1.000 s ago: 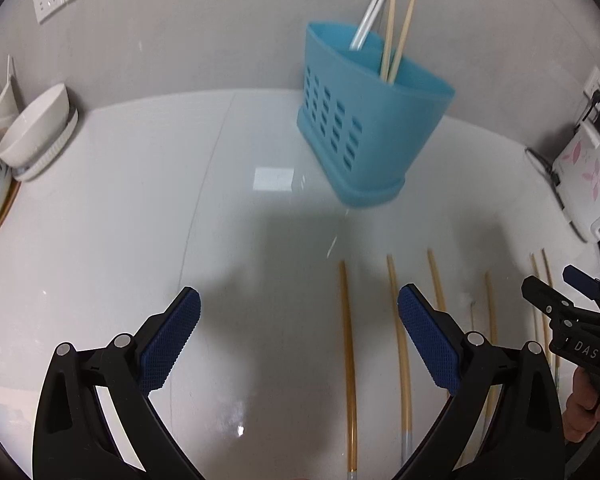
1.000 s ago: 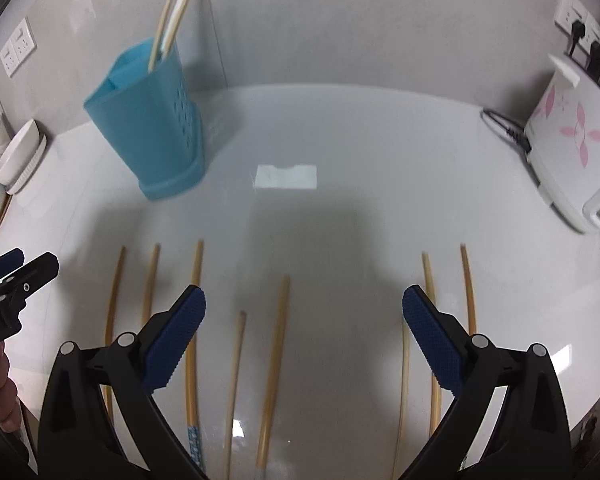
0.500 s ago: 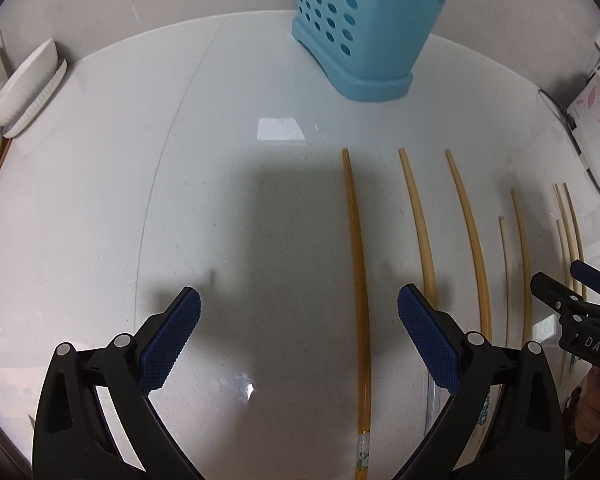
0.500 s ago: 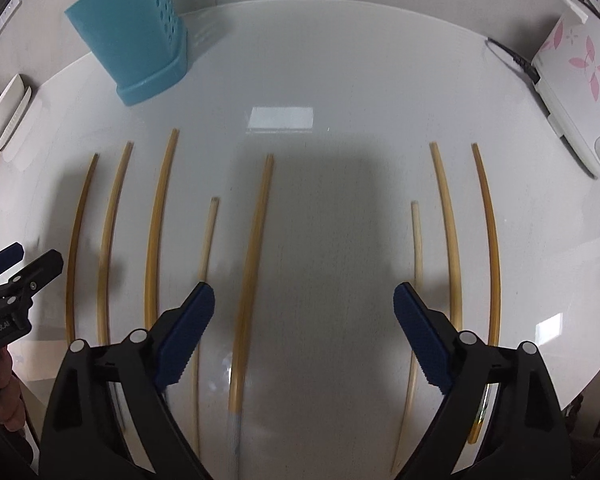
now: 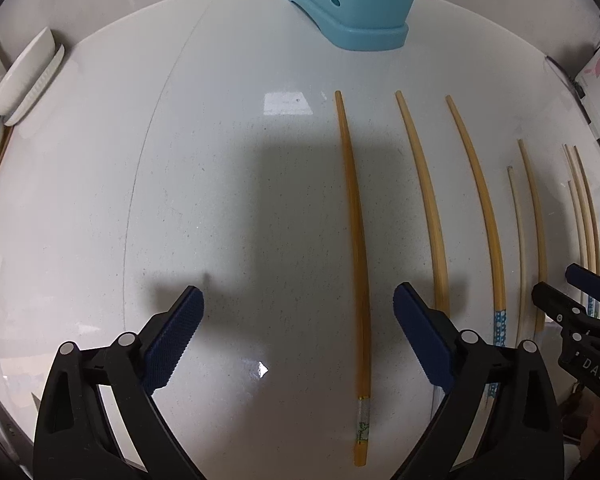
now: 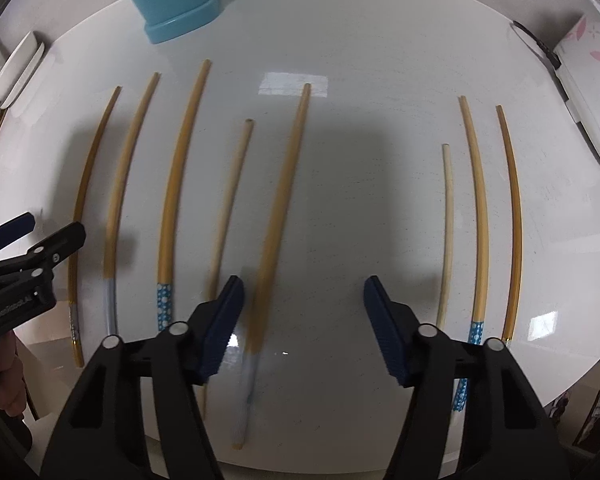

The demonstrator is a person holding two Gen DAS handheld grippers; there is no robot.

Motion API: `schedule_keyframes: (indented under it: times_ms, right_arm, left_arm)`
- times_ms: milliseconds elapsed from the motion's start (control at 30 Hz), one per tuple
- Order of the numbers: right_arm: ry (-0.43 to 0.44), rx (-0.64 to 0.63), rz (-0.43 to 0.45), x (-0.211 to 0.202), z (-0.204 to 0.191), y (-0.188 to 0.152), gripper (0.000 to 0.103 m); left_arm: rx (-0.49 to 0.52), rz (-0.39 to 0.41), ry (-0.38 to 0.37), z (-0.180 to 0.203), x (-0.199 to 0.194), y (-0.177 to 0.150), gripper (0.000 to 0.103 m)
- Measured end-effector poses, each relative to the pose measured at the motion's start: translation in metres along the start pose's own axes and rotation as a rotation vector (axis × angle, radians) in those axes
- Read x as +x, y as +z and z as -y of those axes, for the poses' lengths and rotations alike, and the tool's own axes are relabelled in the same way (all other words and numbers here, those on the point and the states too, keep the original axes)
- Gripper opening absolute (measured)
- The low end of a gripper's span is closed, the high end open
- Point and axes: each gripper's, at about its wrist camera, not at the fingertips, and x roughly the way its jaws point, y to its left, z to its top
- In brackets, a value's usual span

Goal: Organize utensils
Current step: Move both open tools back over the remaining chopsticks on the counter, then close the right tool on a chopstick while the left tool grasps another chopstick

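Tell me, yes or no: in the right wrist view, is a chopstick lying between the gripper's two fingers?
Yes: a long amber chopstick runs between the closing fingers of the right gripper, close beside its left pad, not yet pinched.

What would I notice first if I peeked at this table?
A row of long chopsticks lying side by side across the white table. At the far edge stands a blue basket with holes. Near the camera, two black tongs with blue pads hang over the sticks: the left tongs wide open, the right tongs closing around one stick.
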Motion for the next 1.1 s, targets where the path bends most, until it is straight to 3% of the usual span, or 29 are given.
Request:
schedule_keyframes:
  times_ms: [233, 367, 467, 567, 600, 633, 900, 1100]
  right_arm:
    - [0.009, -0.049, -0.004, -0.003, -0.019, 0.0, 0.029]
    - [0.011, -0.059, -0.01, -0.005, -0.028, -0.003, 0.022]
    - [0.017, -0.06, -0.005, -0.006, -0.028, -0.002, 0.018]
    - [0.019, -0.047, -0.003, -0.006, -0.025, 0.0, 0.008]
    - [0.023, -0.044, -0.003, -0.008, -0.025, 0.0, 0.007]
    - [0.024, -0.041, -0.003, -0.009, -0.024, 0.001, 0.007]
    - [0.027, -0.038, 0.002, -0.005, -0.032, 0.01, 0.007]
    - [0.047, -0.017, 0.007, -0.007, -0.017, 0.004, 0.006]
  left_arm:
    - [0.015, -0.039, 0.002, 0.008, -0.002, -0.005, 0.079]
    - [0.016, -0.062, -0.01, 0.012, -0.006, -0.003, 0.061]
    - [0.034, -0.065, -0.012, 0.014, -0.011, 0.002, 0.046]
    - [0.046, -0.067, -0.008, 0.018, -0.014, 0.002, 0.026]
    - [0.05, -0.068, -0.004, 0.02, -0.014, 0.002, 0.011]
    - [0.051, -0.07, 0.003, 0.02, -0.015, 0.002, 0.006]
    - [0.031, -0.062, -0.013, 0.019, -0.018, 0.001, 0.006]
    - [0.011, -0.048, -0.02, 0.004, -0.018, 0.0, 0.006]
